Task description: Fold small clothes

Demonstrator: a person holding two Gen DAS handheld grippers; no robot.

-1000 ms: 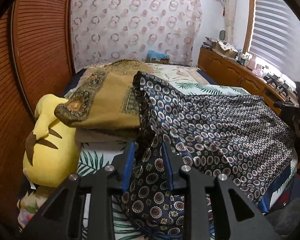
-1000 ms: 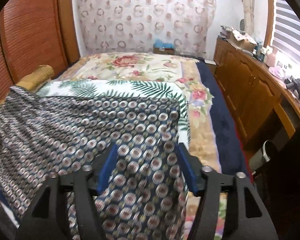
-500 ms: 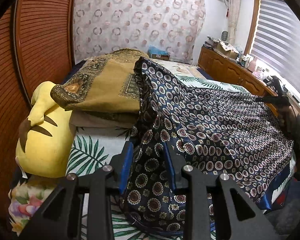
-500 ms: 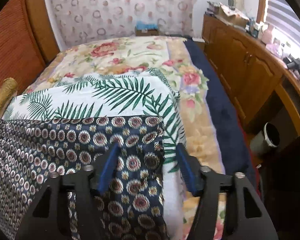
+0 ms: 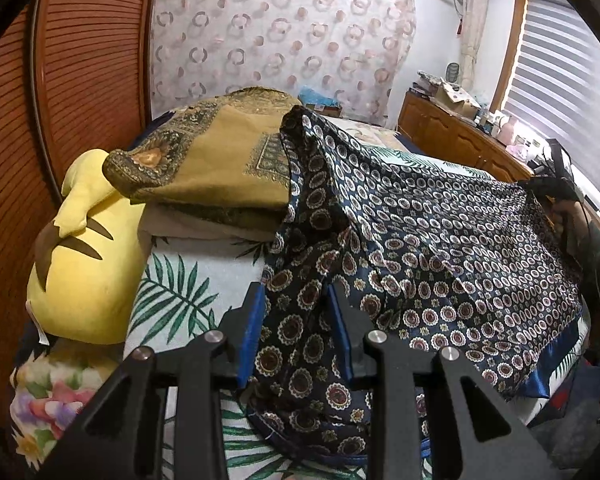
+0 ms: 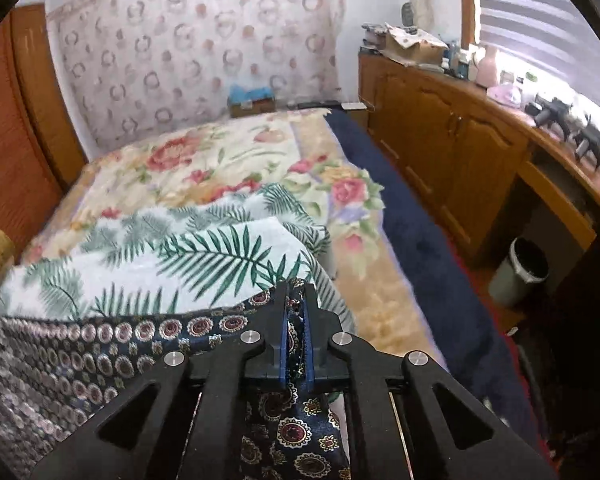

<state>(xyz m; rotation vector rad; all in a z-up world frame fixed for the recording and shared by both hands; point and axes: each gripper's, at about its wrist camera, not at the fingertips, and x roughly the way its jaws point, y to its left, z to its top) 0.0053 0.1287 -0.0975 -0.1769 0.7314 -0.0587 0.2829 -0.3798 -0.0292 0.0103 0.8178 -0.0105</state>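
Left gripper [image 5: 298, 300]: lower centre of the left wrist view. Its blue-padded fingers [image 5: 253, 322] stand a little apart, with a bunched fold of the patterned garment [image 5: 440, 240] filling the gap between them; both pads press on the cloth.

Right gripper [image 6: 295, 304]: lower centre of the right wrist view. Its jaws have just been closing and now stand almost together, pinching a corner of the same garment between the blue pads. In the left wrist view this gripper appears at the right edge of the frame, held in a hand [image 5: 568, 216], with the garment's far corner drawn up to it.

Garment: dark navy satin fabric with rows of round medallion motifs and a plain blue border. It spans the centre and right of the left wrist view, stretched between the two grippers above the palm-leaf sheet [image 6: 160, 264]. In the right wrist view it fills the lower left of the frame.

Surroundings: a folded ochre patterned cloth [image 5: 228, 164] lies on a pale stack at upper centre-left, touching the garment's raised edge. A yellow plush toy [image 5: 84, 272] sits at the left, just beside that stack. A floral blanket [image 6: 228, 168] covers the bed beyond the sheet.
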